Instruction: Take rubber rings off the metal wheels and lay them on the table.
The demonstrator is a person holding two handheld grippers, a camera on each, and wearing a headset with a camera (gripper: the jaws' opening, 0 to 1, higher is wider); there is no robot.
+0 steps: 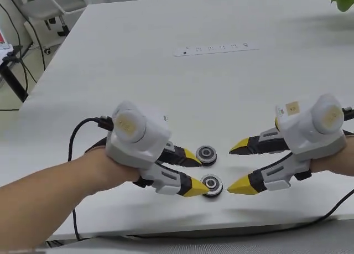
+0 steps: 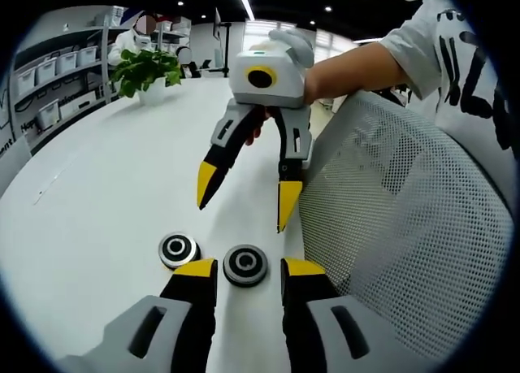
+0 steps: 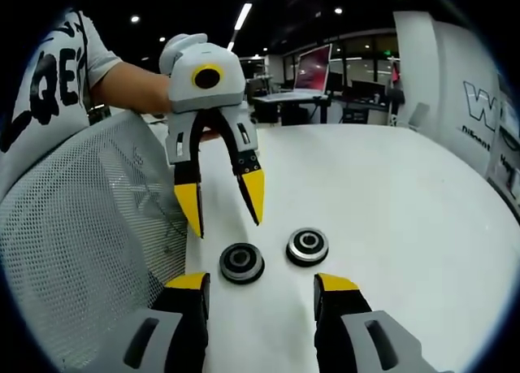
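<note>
Now near wheel (image 2: 245, 265) between left gripper's (image 1: 196, 174) spread jaws, right gripper (image 1: 233, 168) likewise spread

The near wheel (image 1: 212, 185) and far wheel (image 1: 206, 154) sat just apart, boxed in between the left tool (image 1: 201, 175) and right tool (image 1: 231, 169), both with jaws spread. Beyond them the tabletop (image 1: 166, 88) lay bare up to a power strip (image 1: 215, 48).

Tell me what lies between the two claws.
The far wheel and the near wheel, both close to the left claw, then bare table up to the right claw, in the head view.
</note>
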